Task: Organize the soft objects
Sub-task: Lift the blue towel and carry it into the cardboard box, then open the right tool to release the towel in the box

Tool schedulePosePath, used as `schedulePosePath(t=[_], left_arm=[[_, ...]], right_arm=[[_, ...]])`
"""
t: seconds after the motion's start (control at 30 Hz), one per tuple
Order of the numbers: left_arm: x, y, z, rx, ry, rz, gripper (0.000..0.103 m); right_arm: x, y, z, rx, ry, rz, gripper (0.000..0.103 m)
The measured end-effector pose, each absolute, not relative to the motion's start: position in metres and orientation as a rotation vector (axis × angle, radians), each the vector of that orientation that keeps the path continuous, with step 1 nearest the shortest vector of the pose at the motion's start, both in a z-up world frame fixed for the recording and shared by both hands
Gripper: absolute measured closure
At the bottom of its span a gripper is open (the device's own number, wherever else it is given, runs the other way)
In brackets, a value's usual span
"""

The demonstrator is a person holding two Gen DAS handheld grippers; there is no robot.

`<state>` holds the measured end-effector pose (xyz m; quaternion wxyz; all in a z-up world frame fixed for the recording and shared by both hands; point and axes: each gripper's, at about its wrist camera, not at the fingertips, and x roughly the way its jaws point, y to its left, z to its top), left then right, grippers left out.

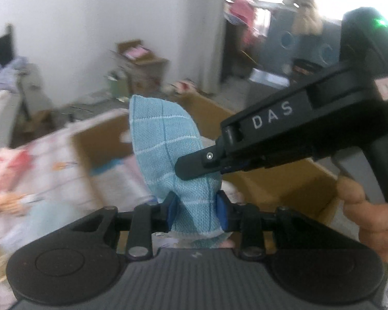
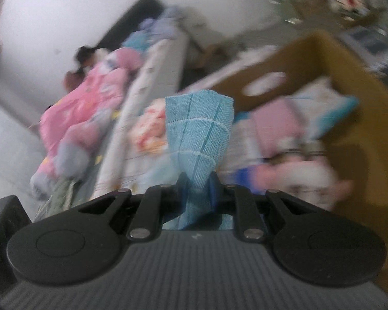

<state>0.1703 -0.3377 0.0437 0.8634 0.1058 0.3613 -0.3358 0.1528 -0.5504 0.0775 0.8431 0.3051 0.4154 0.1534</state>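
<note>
Left gripper [image 1: 196, 208] clamped on a bunched end of the blue cloth [image 1: 165, 139]; right gripper [image 2: 197, 190] clenched on another gathered part of the cloth [image 2: 199, 126]. Cloth is held in the air, over the near edge of the open box [image 2: 354, 139] on the bed [image 2: 152, 77]. Judged light, limp, non-fragile; it sags where unsupported. Best hold: corners or hem.

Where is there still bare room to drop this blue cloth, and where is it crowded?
Both the left gripper and right gripper pinch the blue cloth. The cardboard box looks well filled with folded fabrics; little bare floor shows inside. The bed beside it carries a pink quilt, with a patterned strip free along its near edge.
</note>
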Motion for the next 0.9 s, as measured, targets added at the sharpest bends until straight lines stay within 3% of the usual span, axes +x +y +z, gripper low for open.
schedulePosePath(t=[0.1, 0.3, 0.63, 0.9], left_arm=[[0.182, -0.371, 0.024, 0.227, 0.811, -0.752, 0.06], [0.191, -0.373, 0.002, 0.23, 0.884, -0.757, 0.058], [0.187, -0.314, 0.022, 0.217, 0.835, -0.678, 0.058], [0.179, -0.293, 0.041, 0.177, 0.803, -0.668, 0.058]], right_arm=[[0.162, -0.591, 0.05, 0.662, 0.931, 0.249, 0.088], [0.186, -0.619, 0.007, 0.578, 1.038, 0.157, 0.089], [0.201, -0.577, 0.014, 0.027, 1.037, 0.033, 0.088], [0.219, -0.555, 0.0, -0.155, 1.104, -0.018, 0.081]])
